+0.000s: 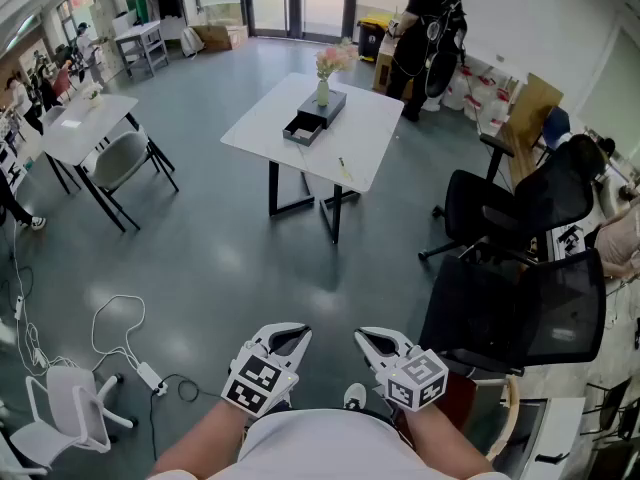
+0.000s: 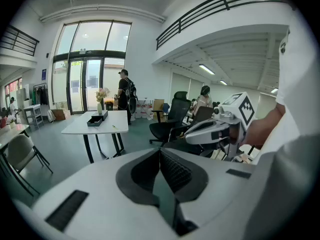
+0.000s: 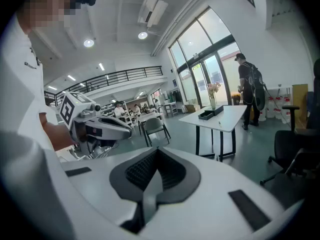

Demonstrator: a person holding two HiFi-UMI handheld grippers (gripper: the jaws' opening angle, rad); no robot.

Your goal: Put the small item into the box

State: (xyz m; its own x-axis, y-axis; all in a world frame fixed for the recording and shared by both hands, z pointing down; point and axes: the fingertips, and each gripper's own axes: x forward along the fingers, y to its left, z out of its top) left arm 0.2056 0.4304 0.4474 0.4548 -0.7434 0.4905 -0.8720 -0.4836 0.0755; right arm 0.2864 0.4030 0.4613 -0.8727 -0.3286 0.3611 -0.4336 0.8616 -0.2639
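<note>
A white table (image 1: 365, 133) stands across the room, well ahead of me. On it sits a dark box (image 1: 312, 118) with its drawer pulled open, and a vase of pink flowers (image 1: 325, 78) on top. A small thin yellowish item (image 1: 343, 168) lies near the table's front edge. My left gripper (image 1: 288, 334) and right gripper (image 1: 372, 338) are held close to my body, side by side, both shut and empty. In the left gripper view the shut gripper (image 2: 160, 151) points toward the table (image 2: 95, 123) and box (image 2: 96, 120). The right gripper (image 3: 157, 150) shows the box (image 3: 210, 114) far off.
Black office chairs (image 1: 515, 218) crowd the right side. A person in black (image 1: 425, 28) stands beyond the table. Another white table with a grey chair (image 1: 115, 158) is at left. Cables (image 1: 120, 338) and a white chair (image 1: 70, 408) lie at lower left.
</note>
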